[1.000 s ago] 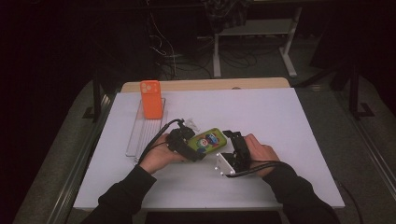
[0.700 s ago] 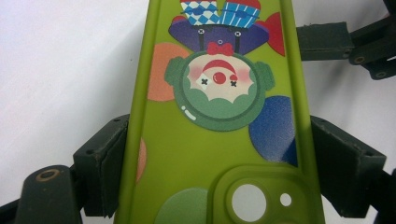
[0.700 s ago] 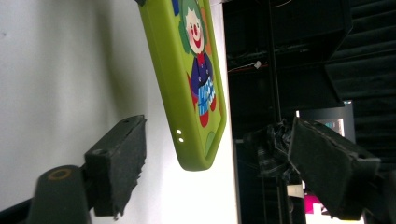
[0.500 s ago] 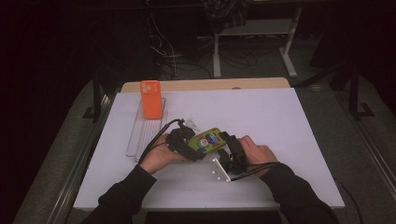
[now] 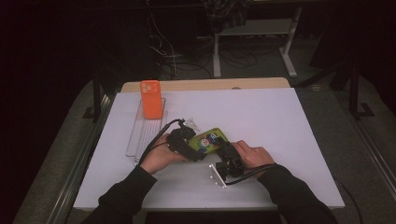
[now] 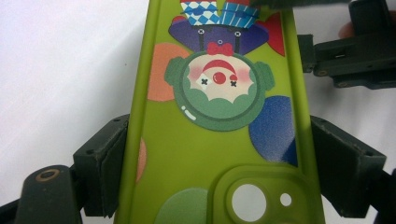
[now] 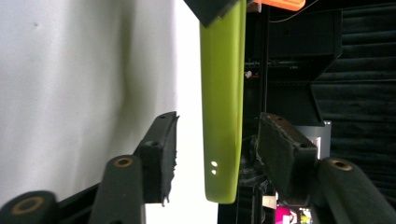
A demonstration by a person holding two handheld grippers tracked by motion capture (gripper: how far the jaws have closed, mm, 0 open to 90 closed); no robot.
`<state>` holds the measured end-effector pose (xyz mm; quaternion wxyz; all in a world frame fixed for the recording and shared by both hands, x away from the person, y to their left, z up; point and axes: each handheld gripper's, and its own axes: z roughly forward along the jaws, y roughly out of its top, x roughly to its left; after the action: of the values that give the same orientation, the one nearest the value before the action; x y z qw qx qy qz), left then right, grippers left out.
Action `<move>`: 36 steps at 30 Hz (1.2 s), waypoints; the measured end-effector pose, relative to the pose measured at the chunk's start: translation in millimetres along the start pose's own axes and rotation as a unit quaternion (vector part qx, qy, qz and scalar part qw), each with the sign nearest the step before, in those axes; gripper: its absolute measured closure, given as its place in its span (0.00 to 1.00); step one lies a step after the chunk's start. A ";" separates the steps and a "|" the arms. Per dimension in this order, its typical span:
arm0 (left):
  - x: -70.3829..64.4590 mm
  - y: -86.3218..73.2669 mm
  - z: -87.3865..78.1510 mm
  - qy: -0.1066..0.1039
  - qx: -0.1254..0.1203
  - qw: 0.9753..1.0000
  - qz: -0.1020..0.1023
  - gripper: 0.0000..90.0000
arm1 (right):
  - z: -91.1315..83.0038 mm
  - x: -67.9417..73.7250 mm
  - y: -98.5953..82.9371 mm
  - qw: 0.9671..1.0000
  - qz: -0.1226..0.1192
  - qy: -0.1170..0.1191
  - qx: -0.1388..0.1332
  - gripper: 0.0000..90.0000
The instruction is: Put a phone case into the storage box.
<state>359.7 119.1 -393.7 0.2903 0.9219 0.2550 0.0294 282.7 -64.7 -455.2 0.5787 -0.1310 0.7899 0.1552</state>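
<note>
A green phone case (image 5: 208,139) with a clown picture is held just above the white table (image 5: 280,126). My left gripper (image 5: 194,148) is shut on it; in the left gripper view its pads (image 6: 100,170) press both long sides of the green case (image 6: 210,154) near the camera cut-out. My right gripper (image 5: 223,147), turned on its side, stands open at the case's other end. In the right gripper view the green case (image 7: 224,93) shows edge-on between the jaws, with a gap on each side of it, clear of the pads (image 7: 161,149).
An orange phone case (image 5: 151,99) stands upright at the far end of a clear ribbed tray (image 5: 142,133) on the table's left. A small whitish object (image 5: 190,124) lies just beyond the left gripper. Dark floor, cables and a stand lie behind the table.
My right gripper has shifted left toward the end of the green case and rolled onto its side, so its grey plate now faces the table's front edge. The left gripper has kept its hold.
</note>
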 end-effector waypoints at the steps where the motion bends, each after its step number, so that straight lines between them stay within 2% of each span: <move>1: 0.1 -0.1 0.3 0.000 0.001 1.000 0.002 0.17 | 0.4 0.9 0.8 1.000 -0.004 -0.001 -0.001 0.54; 8: -1.2 -0.1 1.8 -0.002 -0.002 1.000 0.001 0.17 | 1.0 5.7 5.2 1.000 -0.026 -0.013 -0.004 0.68; 11: 0.0 -0.6 1.9 0.000 -0.003 1.000 -0.001 0.17 | 0.1 5.3 5.2 1.000 -0.025 -0.019 -0.002 0.72; 18: -0.7 -0.2 1.9 -0.003 -0.003 1.000 0.001 0.17 | -0.7 4.3 5.0 1.000 -0.026 -0.016 -0.002 0.81; 21: -1.0 -0.2 1.3 -0.005 -0.011 1.000 -0.007 0.17 | -1.3 3.5 5.0 0.999 -0.026 -0.018 -0.001 0.83; 22: 0.1 -0.2 0.6 -0.006 -0.006 1.000 -0.002 0.17 | -1.4 3.1 5.0 0.999 -0.026 -0.019 -0.001 0.83; 25: 0.3 -1.2 1.0 -0.009 -0.008 1.000 -0.004 0.16 | -2.1 2.9 5.4 0.999 -0.028 -0.017 -0.002 0.84; 28: -1.3 -1.9 1.0 -0.003 -0.016 1.000 -0.004 0.15 | -2.5 2.7 5.9 0.999 -0.028 -0.019 -0.003 0.84; 30: -0.7 -1.6 -0.9 -0.003 -0.014 1.000 0.002 0.11 | -2.6 2.0 5.7 1.000 -0.026 -0.016 -0.002 0.84; 34: 0.5 -2.5 -3.4 -0.004 -0.026 1.000 0.002 0.01 | -2.2 1.0 3.4 1.000 -0.020 -0.014 0.003 0.84; 36: 1.4 -3.3 -6.0 -0.003 -0.031 1.000 0.001 0.00 | -2.1 -1.2 1.6 1.000 -0.014 -0.015 0.008 0.84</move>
<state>358.1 125.2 -390.8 0.3190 0.9129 0.2525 0.0349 280.6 -64.0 -453.3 0.5934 -0.1349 0.7806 0.1428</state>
